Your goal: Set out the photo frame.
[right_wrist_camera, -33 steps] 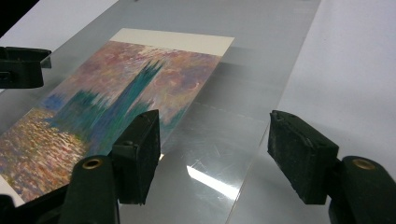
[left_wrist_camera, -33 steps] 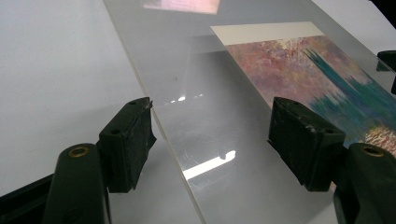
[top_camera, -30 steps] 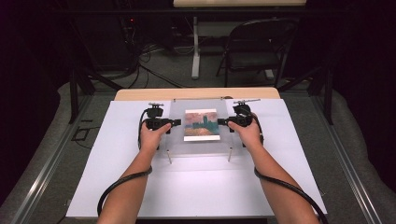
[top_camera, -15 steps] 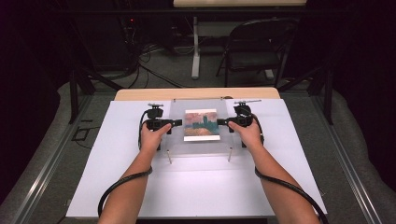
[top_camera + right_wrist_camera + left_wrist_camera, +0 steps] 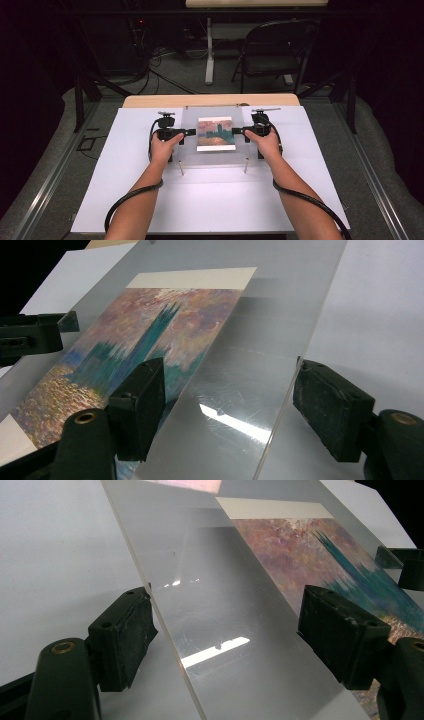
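The clear acrylic sheet [image 5: 215,135] lies over a painted print [image 5: 215,133] on stand-off posts at the middle of the white counter [image 5: 125,200], with the left gripper [image 5: 187,132] at its left edge and the right gripper [image 5: 239,131] at its right edge. Judging by this, the step in hand is letting go of the sheet. To do it well, both hands should draw straight outward along the sheet's plane, level and together, so that no jaw drags an edge and shifts it over the print.

The jaws of both grippers have just been opening and now stand wide. In each gripper view the sheet's edge [image 5: 165,630] runs between the jaws, close to one pad, but neither pair presses on it.
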